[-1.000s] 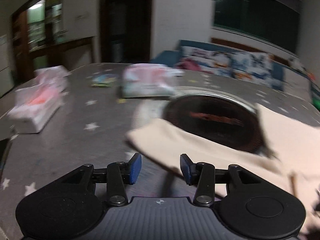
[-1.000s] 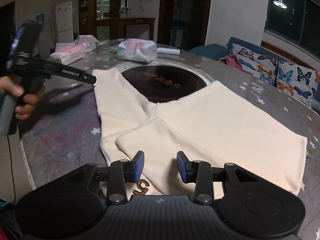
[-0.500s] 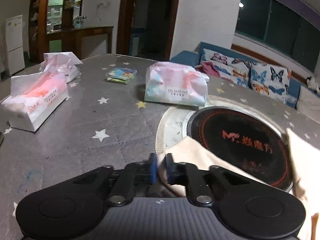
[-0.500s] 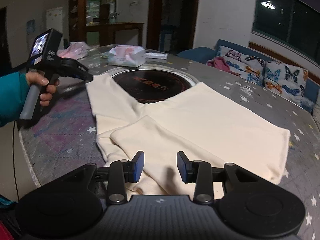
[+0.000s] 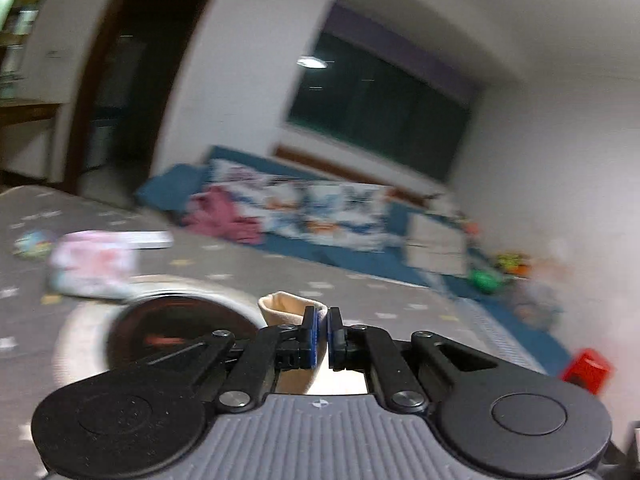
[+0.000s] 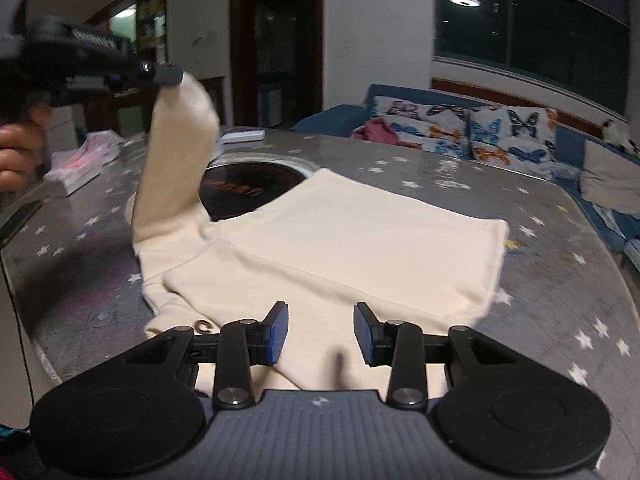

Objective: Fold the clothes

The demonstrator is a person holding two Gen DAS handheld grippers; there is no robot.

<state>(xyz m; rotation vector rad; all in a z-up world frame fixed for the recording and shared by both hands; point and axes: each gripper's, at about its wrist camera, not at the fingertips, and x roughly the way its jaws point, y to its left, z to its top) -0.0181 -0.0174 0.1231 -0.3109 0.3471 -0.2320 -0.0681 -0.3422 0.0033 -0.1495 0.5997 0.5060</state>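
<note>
A cream sweatshirt (image 6: 352, 236) lies spread on the grey star-patterned table (image 6: 560, 280). My left gripper (image 5: 322, 336) is shut on the end of its left sleeve (image 5: 288, 308); in the right wrist view that gripper (image 6: 168, 74) holds the sleeve (image 6: 176, 160) lifted high above the table. My right gripper (image 6: 322, 332) is open and empty, hovering low over the sweatshirt's near edge, where the other sleeve lies folded across the body.
A round dark cooktop (image 6: 248, 188) is set in the table centre, partly under the garment. Tissue packs (image 6: 80, 164) (image 5: 92, 268) sit at the far left. A blue sofa with butterfly cushions (image 6: 472, 136) stands behind the table.
My left gripper closed on the sleeve end and lifted it up off the table, swinging right. My right gripper stayed open over the near edge.
</note>
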